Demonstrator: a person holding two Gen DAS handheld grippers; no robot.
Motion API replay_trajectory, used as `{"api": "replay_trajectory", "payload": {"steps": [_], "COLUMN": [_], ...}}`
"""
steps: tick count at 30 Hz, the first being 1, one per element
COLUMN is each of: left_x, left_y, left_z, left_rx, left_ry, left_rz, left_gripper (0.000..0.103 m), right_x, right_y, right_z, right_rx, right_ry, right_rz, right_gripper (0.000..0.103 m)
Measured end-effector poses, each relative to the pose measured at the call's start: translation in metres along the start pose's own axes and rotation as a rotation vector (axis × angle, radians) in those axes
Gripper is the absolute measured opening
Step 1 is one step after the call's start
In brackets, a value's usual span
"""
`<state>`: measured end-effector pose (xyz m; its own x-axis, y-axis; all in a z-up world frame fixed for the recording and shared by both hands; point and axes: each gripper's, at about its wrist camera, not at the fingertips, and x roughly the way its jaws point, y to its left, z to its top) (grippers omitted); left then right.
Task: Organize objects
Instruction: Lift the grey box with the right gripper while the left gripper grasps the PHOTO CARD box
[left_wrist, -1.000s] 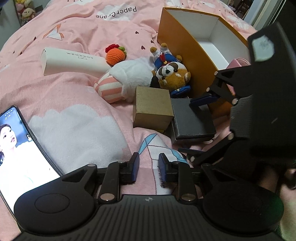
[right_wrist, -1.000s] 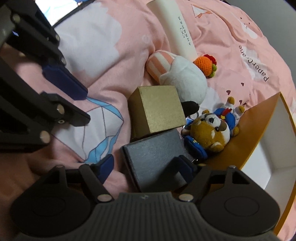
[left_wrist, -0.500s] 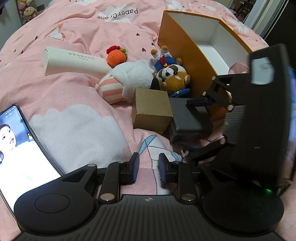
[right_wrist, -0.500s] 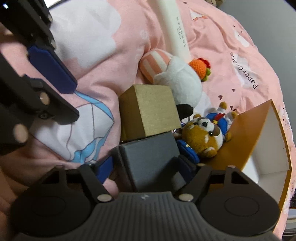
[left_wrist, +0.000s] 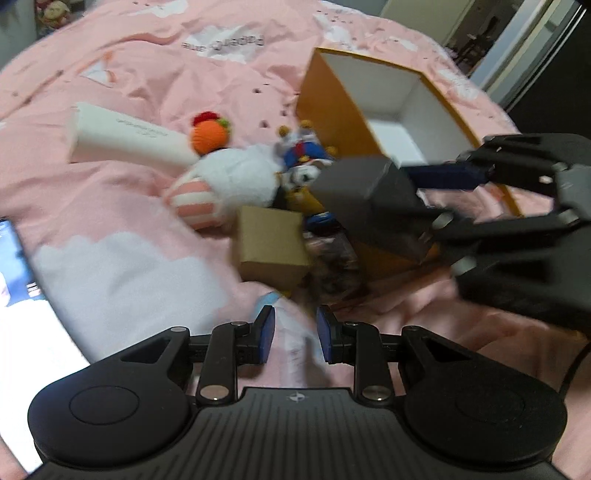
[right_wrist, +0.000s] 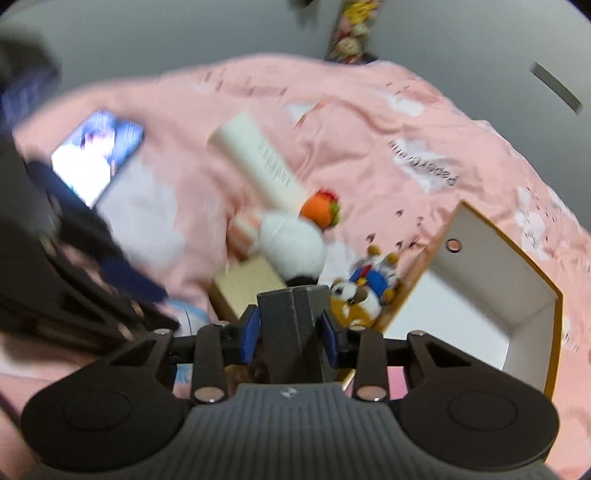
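My right gripper (right_wrist: 291, 334) is shut on a dark grey box (right_wrist: 291, 325) and holds it lifted above the bed; in the left wrist view the grey box (left_wrist: 369, 195) hangs in front of the open orange box (left_wrist: 399, 110), with the right gripper (left_wrist: 436, 195) behind it. The orange box also shows in the right wrist view (right_wrist: 495, 291). My left gripper (left_wrist: 291, 334) is low over the pink bedding, jaws a narrow gap apart and empty. A gold box (left_wrist: 271, 243) lies beside a bear toy (left_wrist: 303, 162) and a white plush (left_wrist: 236, 181).
A long white box (left_wrist: 122, 142) and an orange knitted toy (left_wrist: 210, 133) lie on the pink bedspread (left_wrist: 110, 229). A lit phone (right_wrist: 98, 153) lies at the left. A dark patterned item (left_wrist: 332, 266) lies where the grey box was.
My right gripper closed on the dark grey box and lifted it off the bed, up toward the orange box. A dark patterned item beneath it came into view. My left gripper stayed put.
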<state>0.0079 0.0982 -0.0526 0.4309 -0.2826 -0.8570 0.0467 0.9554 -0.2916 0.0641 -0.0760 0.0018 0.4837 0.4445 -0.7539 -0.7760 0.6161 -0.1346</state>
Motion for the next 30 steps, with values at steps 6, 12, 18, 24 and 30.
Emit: {"api": "replay_trajectory", "payload": {"steps": [6,12,18,24,30], "left_x": [0.022,0.059,0.088,0.109,0.127], "left_y": [-0.019,-0.026,-0.022,-0.020,-0.010], "left_z": [0.015,0.028,0.032,0.032,0.030], "left_rx": [0.009,-0.068,-0.201,-0.287,-0.368], "left_ry": [0.052,0.118,0.163,0.187,0.196], "left_rz": [-0.074,-0.034,0.023,0.061,0.047], "left_gripper": [0.045,0.055,0.058,0.059,0.062], "right_x": [-0.053,-0.081,-0.079,-0.069,-0.059], "right_y": [-0.033,-0.072,-0.111,-0.123,-0.134], "right_z": [-0.003,-0.028,-0.055,-0.065,-0.075], "right_rx": [0.184,0.362,0.530,0.564,0.592], "right_ry": [-0.130,-0.175,-0.183,-0.189,-0.184], "right_rz": [-0.004,-0.069,-0.047,-0.008,0.032], "right_gripper": [0.037,0.037,0.037,0.037,0.037]}}
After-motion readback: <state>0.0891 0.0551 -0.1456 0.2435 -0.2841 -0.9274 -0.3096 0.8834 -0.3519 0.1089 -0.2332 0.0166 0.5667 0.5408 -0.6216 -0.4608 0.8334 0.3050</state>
